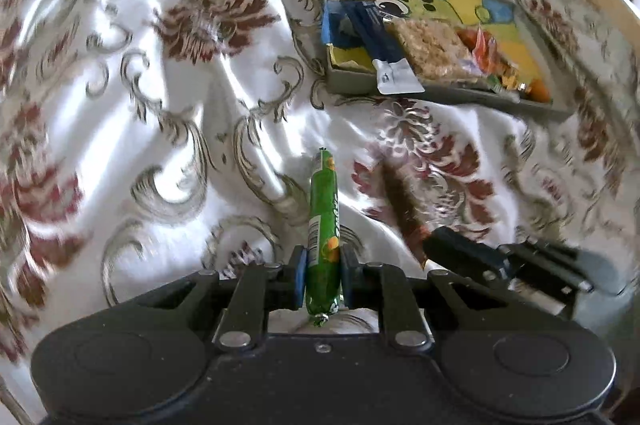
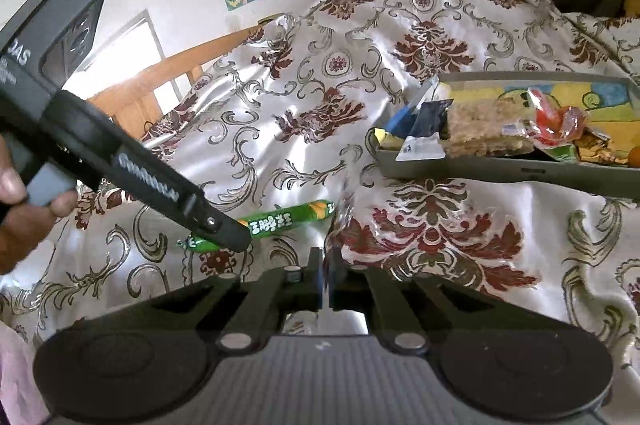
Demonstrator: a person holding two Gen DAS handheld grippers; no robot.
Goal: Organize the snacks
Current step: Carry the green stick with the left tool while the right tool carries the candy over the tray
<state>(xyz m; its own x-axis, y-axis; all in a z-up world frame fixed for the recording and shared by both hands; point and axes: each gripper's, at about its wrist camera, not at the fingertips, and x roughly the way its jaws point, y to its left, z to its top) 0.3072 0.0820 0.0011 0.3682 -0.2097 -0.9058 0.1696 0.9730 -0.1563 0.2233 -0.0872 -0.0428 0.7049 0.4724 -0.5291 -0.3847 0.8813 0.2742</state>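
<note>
Green sausage stick (image 1: 323, 225): I see it clamped lengthwise.
Tray (image 1: 400, 91): grey, snack packets (image 1: 430, 51) inside.

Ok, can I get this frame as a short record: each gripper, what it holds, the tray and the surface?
left gripper: shut on green sausage
right gripper: shut, apparently on a brown stick; blurred
tray: on the cloth, ahead and right of both grippers
in tray: blue packet, grain bar, red wrapper
surface: patterned cloth
</note>
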